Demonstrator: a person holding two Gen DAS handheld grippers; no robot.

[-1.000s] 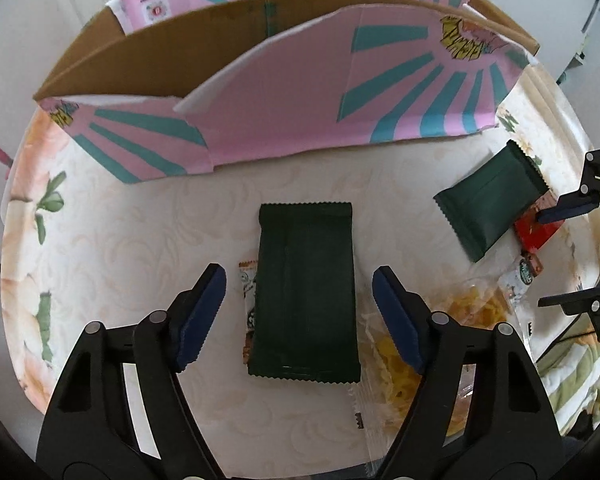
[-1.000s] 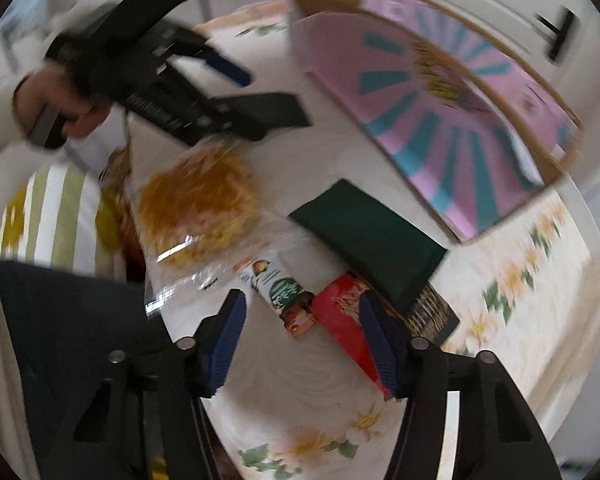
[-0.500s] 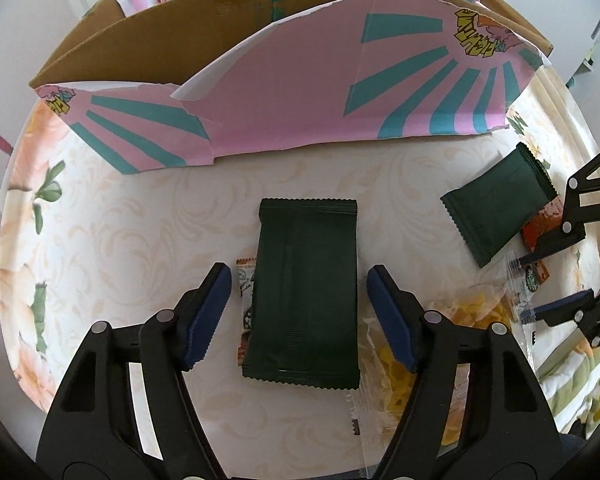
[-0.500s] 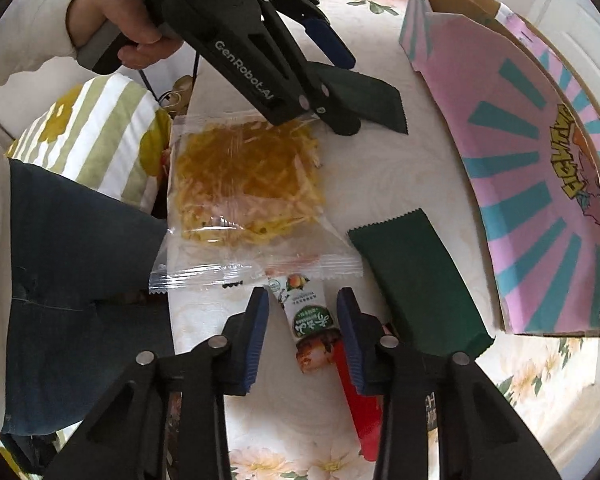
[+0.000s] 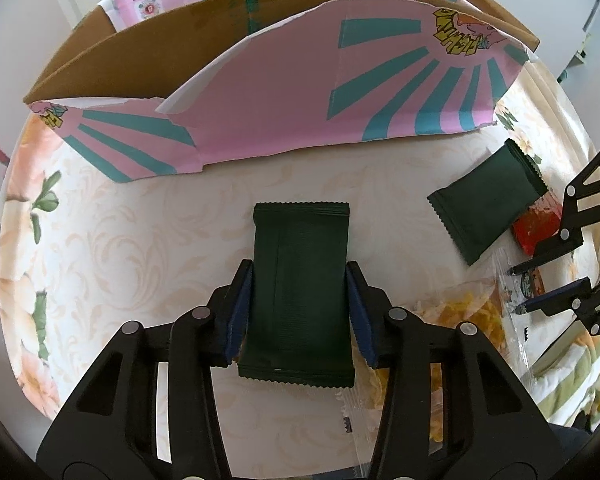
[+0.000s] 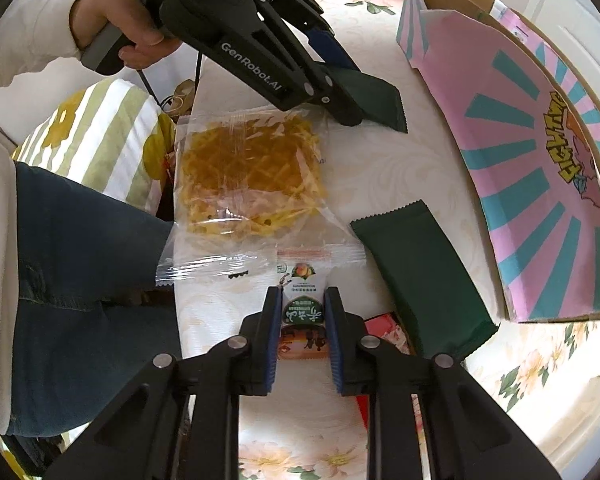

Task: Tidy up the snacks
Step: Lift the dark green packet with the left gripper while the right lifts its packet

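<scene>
My left gripper (image 5: 299,276) is shut on a dark green snack packet (image 5: 300,280) lying on the table; its blue pads press both long edges. The gripper and packet also show in the right wrist view (image 6: 376,96). My right gripper (image 6: 302,296) is shut on a small green and white snack sachet (image 6: 302,304) with an orange end. A second dark green packet (image 6: 420,280) lies just right of it (image 5: 488,208). A pink and teal cardboard box (image 5: 284,92) stands open at the back (image 6: 540,184).
A clear bag of yellow crisps (image 6: 248,176) lies between the grippers, also in the left wrist view (image 5: 464,320). A red packet (image 6: 388,328) lies under the second green packet. The floral tablecloth (image 5: 100,248) covers the table. The person's leg (image 6: 80,272) is at the table's edge.
Both grippers have closed: the left onto the dark green packet, the right onto the small sachet. The right gripper has moved forward over the sachet.
</scene>
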